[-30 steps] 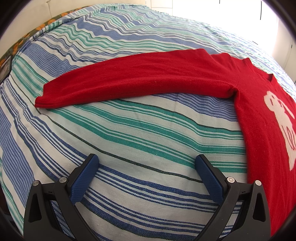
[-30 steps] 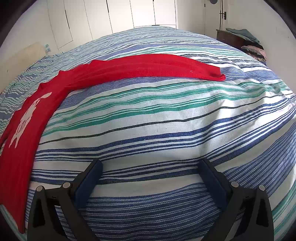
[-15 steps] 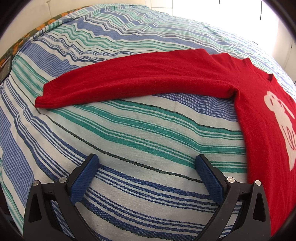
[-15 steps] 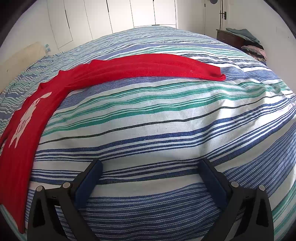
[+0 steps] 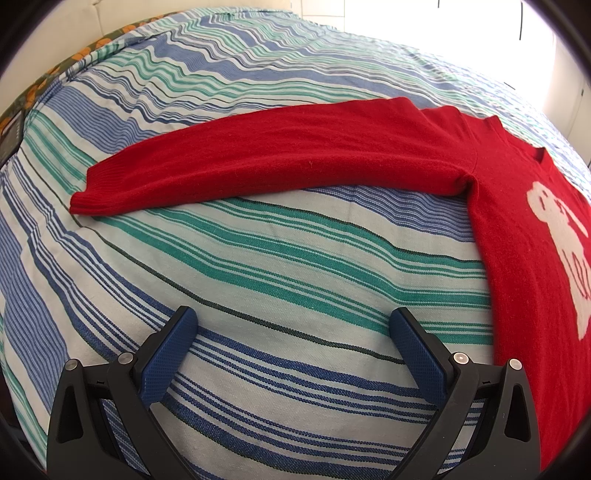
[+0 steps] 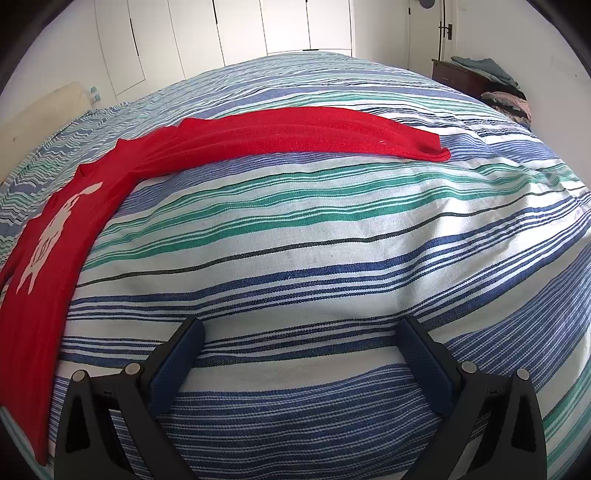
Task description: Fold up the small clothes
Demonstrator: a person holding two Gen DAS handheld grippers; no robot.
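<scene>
A small red sweater [image 5: 517,221] with a white figure on its chest lies flat on a striped bedspread [image 5: 277,277]. In the left wrist view one sleeve [image 5: 277,162] stretches out to the left, its cuff [image 5: 92,192] at the far left. In the right wrist view the sweater's body [image 6: 48,243] lies at the left and the other sleeve [image 6: 303,133] reaches right, ending in a cuff [image 6: 432,147]. My left gripper [image 5: 293,325] is open and empty above bare bedspread, short of the sleeve. My right gripper [image 6: 303,332] is open and empty, also short of its sleeve.
White wardrobe doors [image 6: 240,33] stand beyond the bed. A dark bedside cabinet [image 6: 461,75] with piled clothes [image 6: 506,99] stands at the far right. A patterned pillow edge [image 5: 55,77] shows at the bed's upper left.
</scene>
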